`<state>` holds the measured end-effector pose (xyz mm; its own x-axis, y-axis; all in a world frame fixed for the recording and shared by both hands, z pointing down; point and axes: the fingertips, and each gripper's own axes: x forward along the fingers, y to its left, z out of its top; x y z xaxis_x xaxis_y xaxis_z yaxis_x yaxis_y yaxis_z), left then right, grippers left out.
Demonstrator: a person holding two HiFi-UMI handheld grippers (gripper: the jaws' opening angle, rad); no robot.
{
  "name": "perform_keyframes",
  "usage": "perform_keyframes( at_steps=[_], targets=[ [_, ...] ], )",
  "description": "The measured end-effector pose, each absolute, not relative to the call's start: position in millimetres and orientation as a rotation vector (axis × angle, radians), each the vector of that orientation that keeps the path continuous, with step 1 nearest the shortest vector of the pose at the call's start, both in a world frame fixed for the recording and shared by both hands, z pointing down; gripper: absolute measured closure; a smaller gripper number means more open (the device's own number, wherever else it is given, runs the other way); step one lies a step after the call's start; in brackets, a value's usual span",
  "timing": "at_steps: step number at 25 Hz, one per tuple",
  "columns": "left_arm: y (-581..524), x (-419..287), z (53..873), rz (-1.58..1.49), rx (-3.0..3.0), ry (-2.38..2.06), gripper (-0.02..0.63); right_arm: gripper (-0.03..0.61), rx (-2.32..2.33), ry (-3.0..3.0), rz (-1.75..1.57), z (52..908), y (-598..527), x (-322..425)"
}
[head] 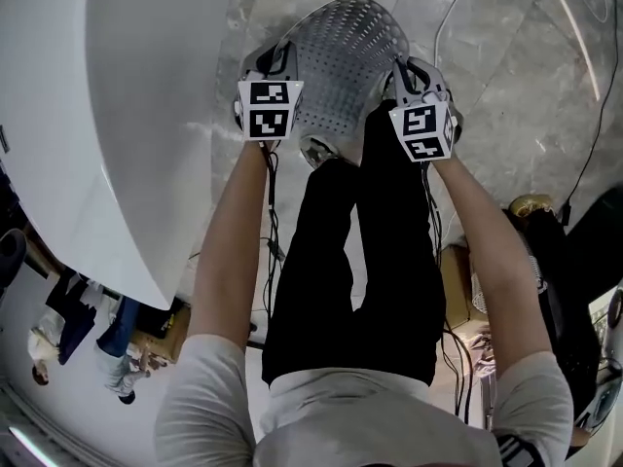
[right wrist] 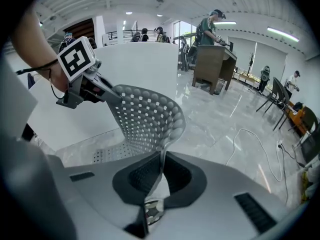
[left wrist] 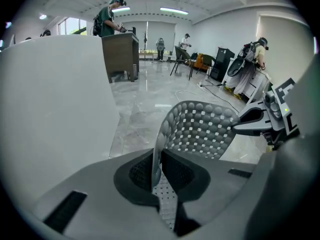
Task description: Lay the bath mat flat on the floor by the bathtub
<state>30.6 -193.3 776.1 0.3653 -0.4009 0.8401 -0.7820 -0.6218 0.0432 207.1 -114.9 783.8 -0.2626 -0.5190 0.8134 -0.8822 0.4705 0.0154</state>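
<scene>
Head view and both tool views: we hold the grey perforated bath mat [head: 346, 52] up by two opposite edges, over the marble floor [head: 506, 95] and just beside the white bathtub [head: 127, 115]; the left tool [left wrist: 157, 174] is pressed together on the mat's left edge, with the thin sheet pinched between its dark pads; the right tool [right wrist: 159, 171] pinches the right edge in the same manner; both tools point steeply downward, and their marker cubes face the head camera; between the two grips the mat bows into a curved, shell-like sheet that rises away from us, not lying flat; a faint reflection of its holes shows on the polished floor beneath it; whether its far edge touches the floor we cannot tell; one shoe [head: 321, 151] stands below the mat's near edge, between the tools; a thin cable [head: 450, 13] trails across the floor to the right of the mat, well apart from the bathtub.
</scene>
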Motion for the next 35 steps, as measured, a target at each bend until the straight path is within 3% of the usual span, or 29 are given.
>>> perform_keyframes(
  at_steps=[22, 35],
  targets=[
    [-241.3, 46.5, 841.8, 0.967, 2.104, -1.193, 0.584, 0.558, 1.194, -1.968, 0.565, 856.4, -150.8, 243.6],
    [-257.6, 57.5, 886.4, 1.025, 2.201, -1.142, 0.584, 0.558, 1.248, -1.948, 0.532, 901.8, -159.8, 254.2]
  ],
)
